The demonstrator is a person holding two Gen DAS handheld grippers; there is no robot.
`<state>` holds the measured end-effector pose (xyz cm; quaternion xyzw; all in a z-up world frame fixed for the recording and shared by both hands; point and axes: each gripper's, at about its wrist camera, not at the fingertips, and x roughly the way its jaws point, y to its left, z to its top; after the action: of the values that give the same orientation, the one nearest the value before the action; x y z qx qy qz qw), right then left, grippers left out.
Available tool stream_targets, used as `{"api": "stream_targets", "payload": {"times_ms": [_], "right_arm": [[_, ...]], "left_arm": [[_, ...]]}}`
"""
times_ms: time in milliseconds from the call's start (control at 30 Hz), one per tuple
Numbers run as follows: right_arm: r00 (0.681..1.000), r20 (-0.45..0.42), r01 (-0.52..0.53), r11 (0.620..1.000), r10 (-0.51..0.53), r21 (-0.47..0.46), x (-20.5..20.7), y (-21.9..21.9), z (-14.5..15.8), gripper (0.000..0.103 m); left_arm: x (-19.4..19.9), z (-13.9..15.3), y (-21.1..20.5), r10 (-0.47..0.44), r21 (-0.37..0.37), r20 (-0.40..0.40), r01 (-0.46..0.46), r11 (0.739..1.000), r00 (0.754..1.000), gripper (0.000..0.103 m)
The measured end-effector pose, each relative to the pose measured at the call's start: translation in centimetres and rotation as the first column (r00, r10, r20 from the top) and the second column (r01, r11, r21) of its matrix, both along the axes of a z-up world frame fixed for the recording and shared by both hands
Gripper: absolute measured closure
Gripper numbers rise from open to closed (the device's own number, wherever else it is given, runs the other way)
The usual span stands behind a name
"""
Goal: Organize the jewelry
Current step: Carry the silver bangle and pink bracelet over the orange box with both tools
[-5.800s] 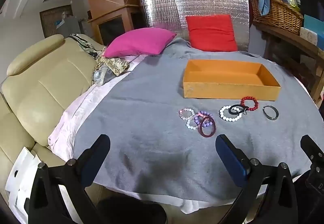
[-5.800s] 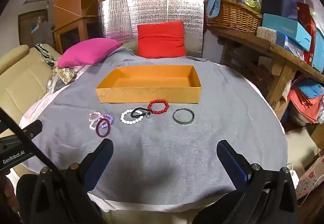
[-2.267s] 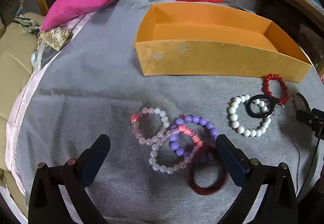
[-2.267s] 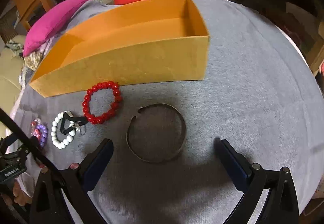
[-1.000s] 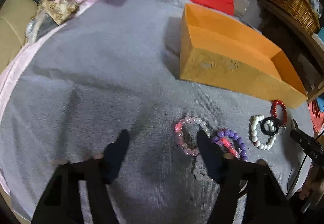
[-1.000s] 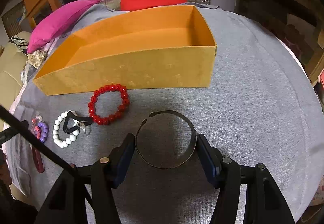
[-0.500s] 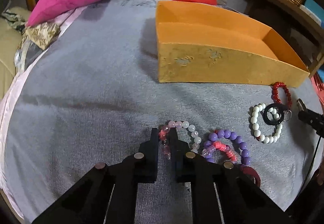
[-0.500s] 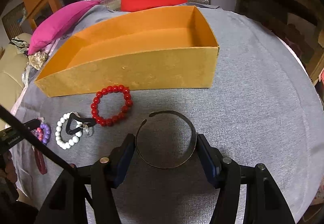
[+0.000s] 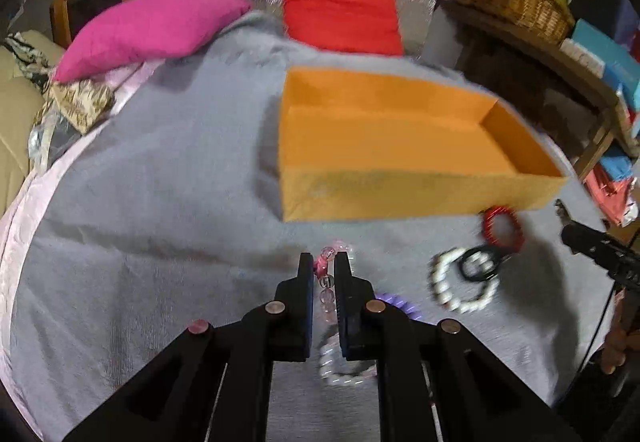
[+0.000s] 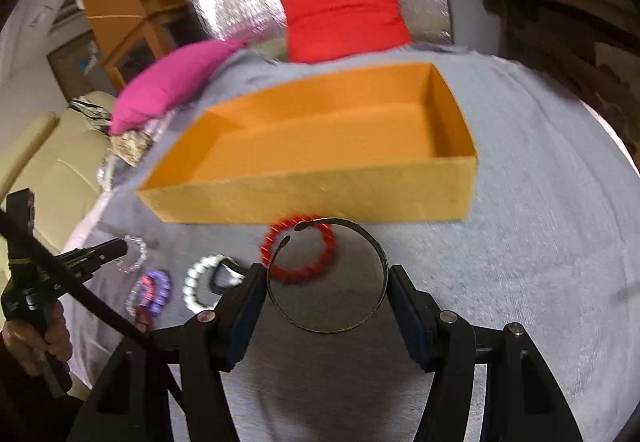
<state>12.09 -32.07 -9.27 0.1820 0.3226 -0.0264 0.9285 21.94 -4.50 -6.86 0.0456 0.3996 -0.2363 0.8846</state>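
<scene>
Left hand-held gripper clenched on the pink-and-clear bead bracelet, with beads showing in the narrow slit between the black fingers. Wide apart over that bracelet a second ago, then pinched on it with the beads down on the grey cloth; now raised, the strand dangling in front of the orange box. Right hand-held gripper grasping the dark metal bangle across its width, same grip as a second ago, but lifted clear so that the red bead bracelet shows through the ring.

On the bench, in front of the box: red bracelet nearest the box wall, then the white bead bracelet with a black ring lying on it, then the purple beads just behind the left fingers. Blurred pale loop below the left fingers, probably another clear-bead bracelet.

Left view alone: the pinch on the beads up close. Right view alone: the bangle, plus a hand on the left tool's grip.
</scene>
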Motion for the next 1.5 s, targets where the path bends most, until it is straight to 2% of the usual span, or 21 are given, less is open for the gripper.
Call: {"api": "stream_targets", "payload": {"times_ms": [100, 233, 367, 433, 600, 900, 1167, 1233, 1500], "right_arm": [[0.998, 0.065, -0.001, 1.000, 0.003, -0.027, -0.1, 0.5, 1.3, 0.038], [0.991, 0.131, 0.048, 0.997, -0.038, -0.068, 0.1, 0.4, 3.2, 0.038], [0.980, 0.171, 0.111, 0.993, -0.102, -0.044, 1.8, -0.7, 4.6, 0.038], [0.975, 0.176, 0.138, 0.990, -0.132, -0.023, 3.0, -1.6, 5.0, 0.038], [0.978, 0.140, 0.161, 0.987, -0.157, -0.018, 7.0, -2.5, 4.8, 0.038], [0.987, -0.016, 0.162, 0.987, -0.162, 0.006, 12.2, -4.7, 2.6, 0.038], [0.982, -0.106, 0.159, 0.987, -0.158, -0.003, 13.9, -4.7, 0.8, 0.038], [0.977, -0.137, 0.161, 0.987, -0.161, -0.010, 14.1, -4.7, 0.1, 0.038], [0.968, -0.192, 0.145, 0.986, -0.159, -0.084, 14.4, -4.2, -0.9, 0.037]], "left_arm": [[-0.9, 1.7, -0.8, -0.015, -0.044, 0.047, 0.017, 0.999, 0.999, 0.093], [-0.6, 4.6, -2.3, -0.018, -0.077, 0.124, 0.028, 0.997, 0.992, 0.093], [1.0, 7.1, -4.1, 0.000, -0.097, 0.207, 0.021, 0.995, 0.978, 0.093], [2.5, 7.0, -4.8, 0.028, -0.096, 0.215, -0.007, 0.995, 0.976, 0.093], [7.0, 3.6, -6.3, 0.074, -0.077, 0.132, -0.065, 0.995, 0.989, 0.093], [9.0, -0.9, -7.2, 0.098, 0.025, 0.003, -0.098, 0.995, 0.995, 0.093], [8.6, -2.5, -8.4, 0.063, 0.086, -0.058, -0.058, 0.995, 0.996, 0.093], [8.3, -2.7, -8.6, 0.059, 0.098, -0.052, -0.053, 0.994, 0.997, 0.093], [7.7, -2.4, -9.0, 0.033, 0.075, -0.080, -0.027, 0.997, 0.996, 0.093]]}}
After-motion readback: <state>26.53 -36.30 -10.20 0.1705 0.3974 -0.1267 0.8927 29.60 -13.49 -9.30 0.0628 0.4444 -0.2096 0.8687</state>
